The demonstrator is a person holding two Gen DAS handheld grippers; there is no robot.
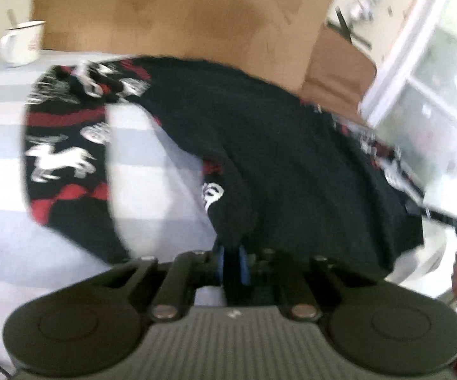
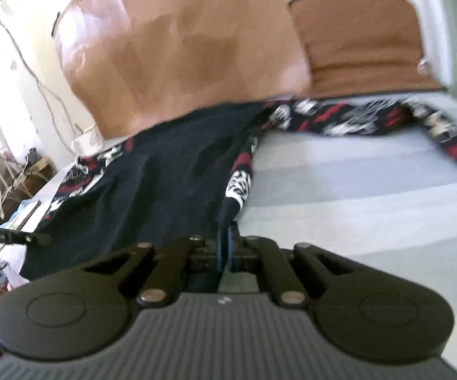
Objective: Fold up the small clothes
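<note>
No readable text, mug (image 1: 22, 42) print and black bar (image 2: 9, 237) lettering too blurred

I note the garment (image 1: 276, 145) as soft matt black cloth, printed at its edges with red and white figures (image 2: 339, 117). My left gripper (image 1: 232, 262) shows matt black plastic arms, bright metal pivot pins and blue pads; the right gripper (image 2: 226, 247) matches. The striped sheet (image 1: 139, 145) beneath looks like smooth pale cloth. The mug (image 1: 22, 42) appears glossy white enamel. The headboard (image 2: 180, 47) reads as glossy brown wood.
</note>
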